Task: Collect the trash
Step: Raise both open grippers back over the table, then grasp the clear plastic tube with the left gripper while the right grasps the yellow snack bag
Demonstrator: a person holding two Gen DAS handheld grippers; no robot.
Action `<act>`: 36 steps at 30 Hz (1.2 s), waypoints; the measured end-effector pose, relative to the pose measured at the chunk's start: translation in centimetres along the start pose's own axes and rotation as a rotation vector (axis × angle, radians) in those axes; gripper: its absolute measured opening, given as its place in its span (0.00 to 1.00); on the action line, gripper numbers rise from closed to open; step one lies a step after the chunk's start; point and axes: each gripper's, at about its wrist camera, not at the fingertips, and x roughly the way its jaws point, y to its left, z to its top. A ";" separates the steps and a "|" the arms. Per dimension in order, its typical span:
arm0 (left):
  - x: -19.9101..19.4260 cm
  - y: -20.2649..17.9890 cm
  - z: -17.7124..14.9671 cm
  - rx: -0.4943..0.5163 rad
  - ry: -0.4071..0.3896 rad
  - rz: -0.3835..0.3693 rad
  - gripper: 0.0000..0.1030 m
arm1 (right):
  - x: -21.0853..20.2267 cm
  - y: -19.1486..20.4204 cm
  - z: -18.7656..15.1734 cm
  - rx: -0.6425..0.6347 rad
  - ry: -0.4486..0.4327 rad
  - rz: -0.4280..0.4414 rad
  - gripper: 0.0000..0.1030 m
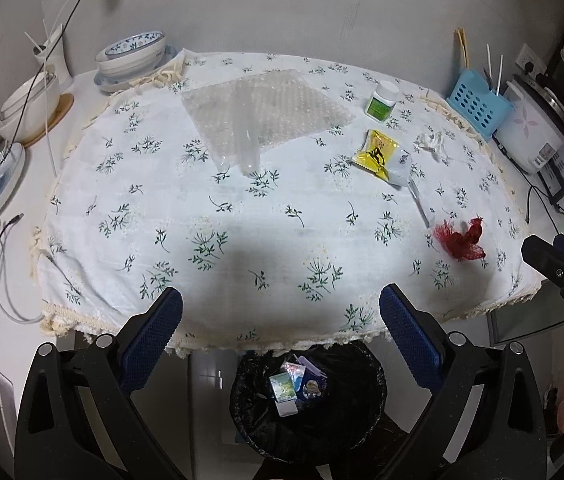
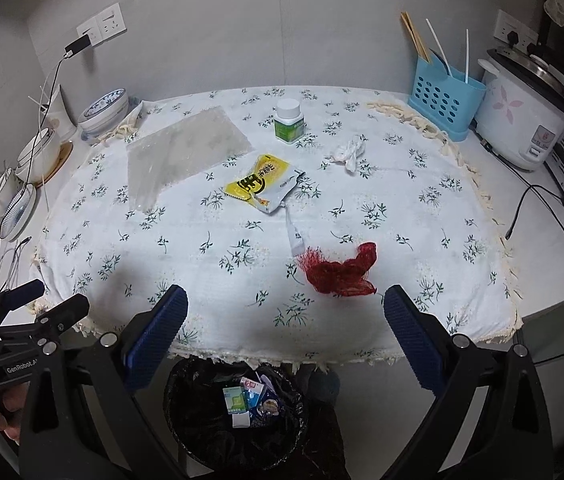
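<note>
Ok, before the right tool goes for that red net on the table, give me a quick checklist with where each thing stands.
1. Right tool open and holding nothing: ok.
2. Left tool open, holding nothing: ok.
3. Red net lying free, nothing on top of it: ok.
4. White strip clear of the net: cannot tell, its end reaches the net's edge.
5. Bin under the table edge, open, room left: ok.

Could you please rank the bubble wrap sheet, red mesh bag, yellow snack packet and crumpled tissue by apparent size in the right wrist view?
1. Bubble wrap sheet, clearly largest.
2. Red mesh bag and yellow snack packet: look alike; the bag lies nearer the camera, so unranked.
3. Crumpled tissue, smallest, though farther away.
</note>
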 end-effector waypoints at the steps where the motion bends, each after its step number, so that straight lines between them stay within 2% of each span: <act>1: 0.2 0.0 0.5 -0.002 0.000 0.003 0.94 | 0.4 -0.1 0.5 -0.001 0.002 0.002 0.92; 18: 5.7 -0.3 7.4 -0.049 0.031 0.029 0.94 | 7.0 -0.9 6.9 -0.011 0.040 0.034 0.92; 36: 13.3 2.9 15.7 -0.106 0.046 0.098 0.92 | 15.7 -0.6 10.8 0.015 0.169 0.061 0.92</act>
